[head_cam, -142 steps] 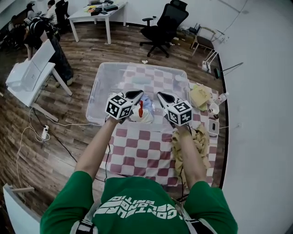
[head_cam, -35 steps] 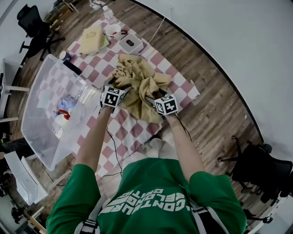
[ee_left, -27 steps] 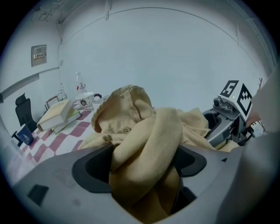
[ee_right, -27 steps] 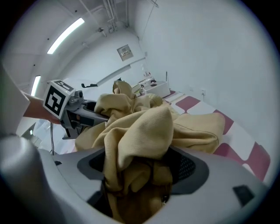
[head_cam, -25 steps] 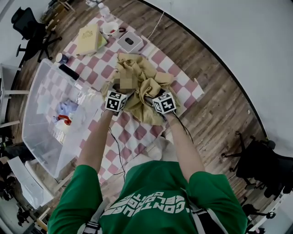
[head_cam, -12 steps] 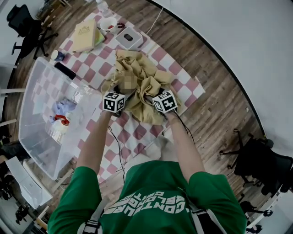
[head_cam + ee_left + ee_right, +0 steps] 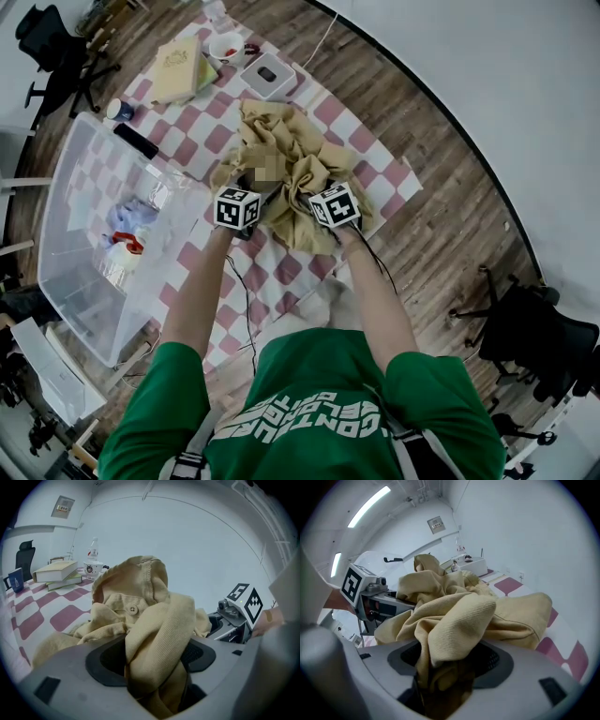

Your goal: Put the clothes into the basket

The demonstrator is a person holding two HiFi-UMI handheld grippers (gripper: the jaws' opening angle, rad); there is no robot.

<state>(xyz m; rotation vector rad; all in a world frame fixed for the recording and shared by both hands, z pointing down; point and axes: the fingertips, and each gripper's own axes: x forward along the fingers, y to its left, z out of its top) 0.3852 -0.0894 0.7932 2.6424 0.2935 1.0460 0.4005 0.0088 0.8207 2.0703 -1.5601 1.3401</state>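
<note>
a few pieces [image 7: 125, 225] already lying in the clear basket [image 7: 70, 187]; tan garment [image 7: 281, 141] yet to go, heaped on the checkered table [image 7: 375, 159] right of the basket. fingers of left gripper [image 7: 251, 184] and right gripper [image 7: 314, 183] just closed in, clenched on bunched folds. open table between heap and basket rim; table edge close on the right; white box [image 7: 267, 75], cup [image 7: 228, 47] and books [image 7: 176, 67] beyond.

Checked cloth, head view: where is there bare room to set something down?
The checked cloth is bare between the tan garment and the clear basket, along the edge nearest the person, and at the corner right of the garment. Its far end is crowded: book, mug, white box.
</note>
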